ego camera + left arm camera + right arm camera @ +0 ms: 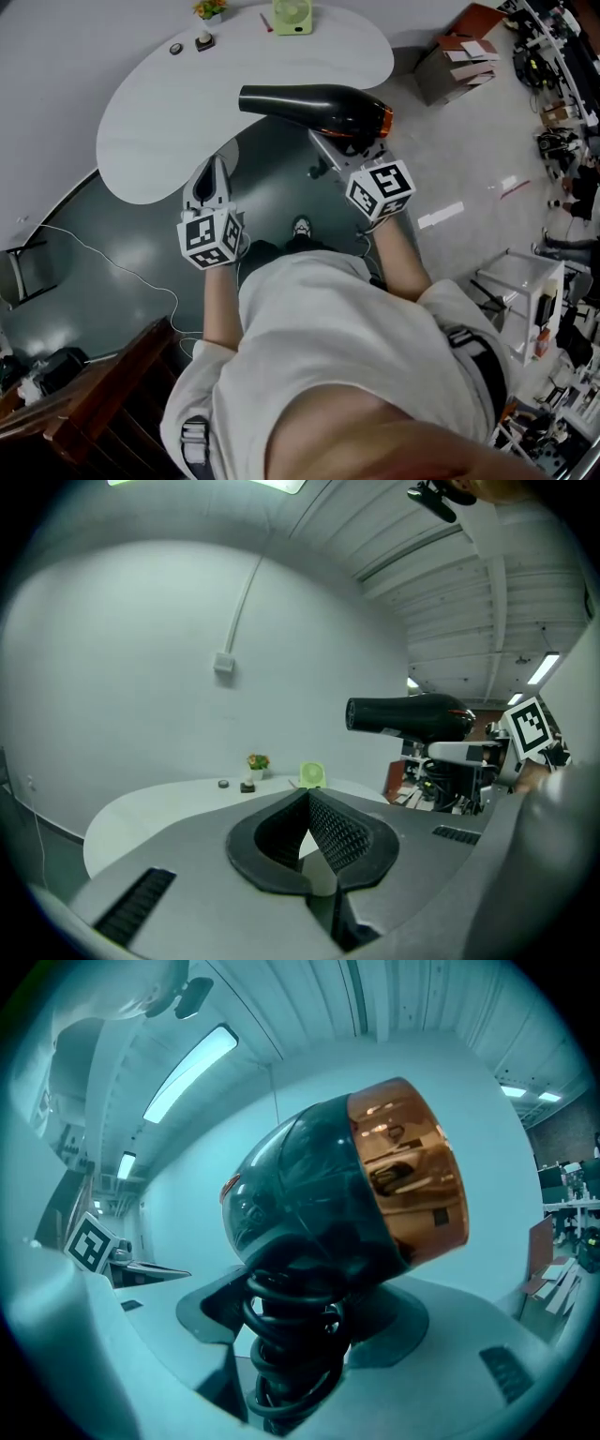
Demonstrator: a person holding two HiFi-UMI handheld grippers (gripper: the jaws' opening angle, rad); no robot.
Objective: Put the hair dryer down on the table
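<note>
My right gripper (pixel 298 1340) clamped on cord-wrapped handle of hair dryer (pixel 328 1194). One dryer, black body, copper band, held in air by near edge of white table (pixel 187 112), not touching it. My left gripper (pixel 307 832): pads pressed together, nothing between. Far side of table: one small pot (pixel 210 9) holding flowers, one green fan (pixel 292 16), two small dark items (pixel 176 48).

The left gripper (pixel 307 797) has its ribbed jaws closed tip to tip, with nothing between them. Beyond lies a white table (pixel 159 808). Near its far edge stand a small potted plant (pixel 257 763) and a green fan (pixel 312 774). To their right, a black hair dryer (pixel 408 714) hangs level in the air above the right gripper (pixel 459 752).
</note>
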